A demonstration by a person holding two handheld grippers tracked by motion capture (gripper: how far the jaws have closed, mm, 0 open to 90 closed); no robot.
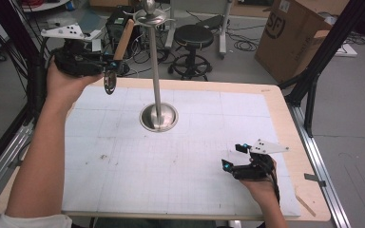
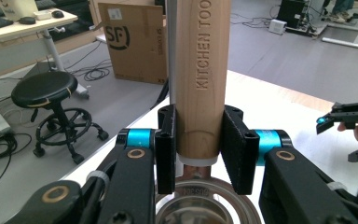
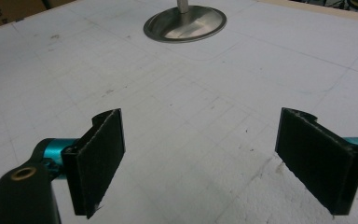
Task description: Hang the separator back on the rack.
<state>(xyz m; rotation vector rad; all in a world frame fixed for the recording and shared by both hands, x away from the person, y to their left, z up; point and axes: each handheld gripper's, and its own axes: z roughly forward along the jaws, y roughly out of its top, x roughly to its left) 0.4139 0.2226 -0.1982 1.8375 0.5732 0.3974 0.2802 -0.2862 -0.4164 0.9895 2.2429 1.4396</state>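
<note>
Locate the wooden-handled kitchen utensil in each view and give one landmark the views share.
High view: wooden-handled kitchen utensil upper left, clamped in the left gripper, beside the steel stand's pole.
Left gripper view: its handle centre, upright between the pads.
Right gripper view: not in it.
Shared landmark: round steel stand base.

black stool (image 1: 193, 37), cardboard box (image 1: 292, 35)

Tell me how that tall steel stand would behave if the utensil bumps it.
The stand has a thin tall pole on a small round base, so a knock near the top would probably tip it. Its polished base on the smooth table might also slide. It looks rigid, unlikely to bend.
</note>
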